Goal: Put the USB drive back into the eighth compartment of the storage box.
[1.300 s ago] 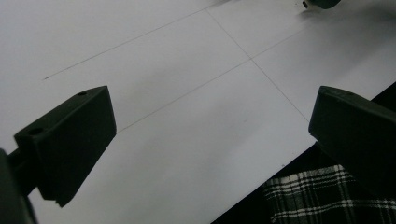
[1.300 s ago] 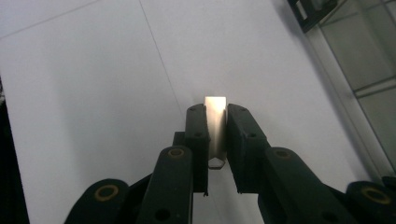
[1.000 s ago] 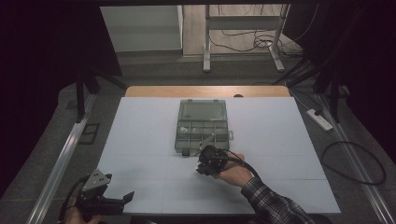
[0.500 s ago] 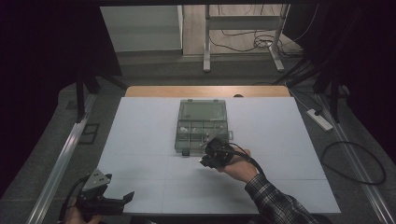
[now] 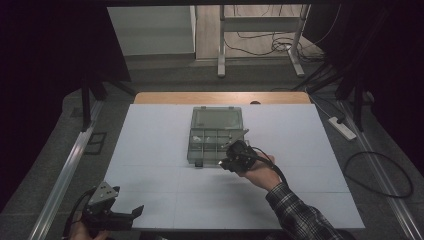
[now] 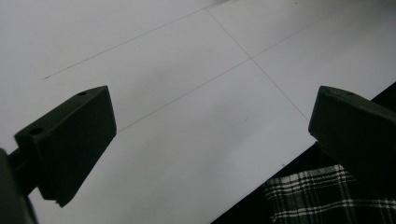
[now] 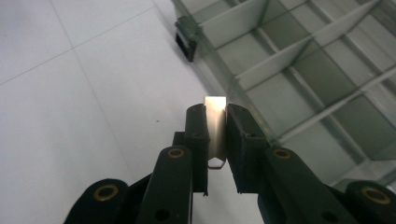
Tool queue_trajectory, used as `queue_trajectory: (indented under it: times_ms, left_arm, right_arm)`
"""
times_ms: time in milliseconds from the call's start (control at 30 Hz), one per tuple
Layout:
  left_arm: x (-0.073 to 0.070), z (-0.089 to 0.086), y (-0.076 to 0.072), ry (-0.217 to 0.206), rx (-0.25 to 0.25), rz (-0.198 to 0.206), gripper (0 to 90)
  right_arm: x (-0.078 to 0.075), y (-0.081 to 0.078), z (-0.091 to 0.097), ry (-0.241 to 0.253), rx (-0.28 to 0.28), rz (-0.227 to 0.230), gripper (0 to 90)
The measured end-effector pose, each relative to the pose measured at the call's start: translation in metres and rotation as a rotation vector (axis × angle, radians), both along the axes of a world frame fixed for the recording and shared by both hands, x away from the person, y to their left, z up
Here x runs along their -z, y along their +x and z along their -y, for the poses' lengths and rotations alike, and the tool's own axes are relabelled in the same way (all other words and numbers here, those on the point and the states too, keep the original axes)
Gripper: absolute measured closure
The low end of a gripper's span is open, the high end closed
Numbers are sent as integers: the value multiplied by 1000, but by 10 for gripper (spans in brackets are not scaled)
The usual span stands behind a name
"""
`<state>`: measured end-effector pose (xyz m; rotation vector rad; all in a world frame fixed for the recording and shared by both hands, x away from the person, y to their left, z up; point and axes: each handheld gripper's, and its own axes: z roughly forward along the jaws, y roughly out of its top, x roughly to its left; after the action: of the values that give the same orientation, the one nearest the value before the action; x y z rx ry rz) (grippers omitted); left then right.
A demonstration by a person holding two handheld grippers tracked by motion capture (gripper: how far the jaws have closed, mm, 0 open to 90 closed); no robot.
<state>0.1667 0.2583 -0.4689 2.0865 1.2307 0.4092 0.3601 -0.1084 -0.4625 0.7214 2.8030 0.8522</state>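
Right gripper (image 7: 215, 122) is holding a small flat metal plate (image 7: 215, 114), pale and shiny, on edge between its jaws. The jaws are pinching it by its two broad faces, so its top edge is standing proud of the fingertips and a notched lower end is showing below them; gripping it this way is probably leaving the free end clear to drop into a slot or cell.

In the high view this gripper (image 5: 235, 159) is sitting at the 5 o'clock corner of the compartment box (image 5: 216, 134), touching or just above its near right edge; which of the two, I cannot tell. The box is lying open near the bench (image 5: 150, 150) centre, lid (image 5: 217, 118) folded back toward 12 o'clock, divided tray toward the person. That is keeping the cells within easy reach of the right hand. From the right gripper view the dividers (image 7: 299, 46) are running off toward 1 o'clock, and the cells nearest the plate are looking empty. A dark latch (image 7: 186, 31) is sitting on the box's wall at 11 o'clock of the plate.

Left gripper (image 5: 117, 214) is resting at the bench's 7 o'clock corner, well apart from the box. Its jaws are standing wide with nothing between them, bare bench surface beyond. It is likely parked there to stay out of the way.
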Motion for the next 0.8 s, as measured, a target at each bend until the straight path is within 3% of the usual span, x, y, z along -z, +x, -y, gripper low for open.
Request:
queue_trajectory:
  times_ms: [800]
  left_arm:
    - [0,1,0,6,-1,-1,11]
  right_arm:
    - [-2,22,21,14,102,32,786]
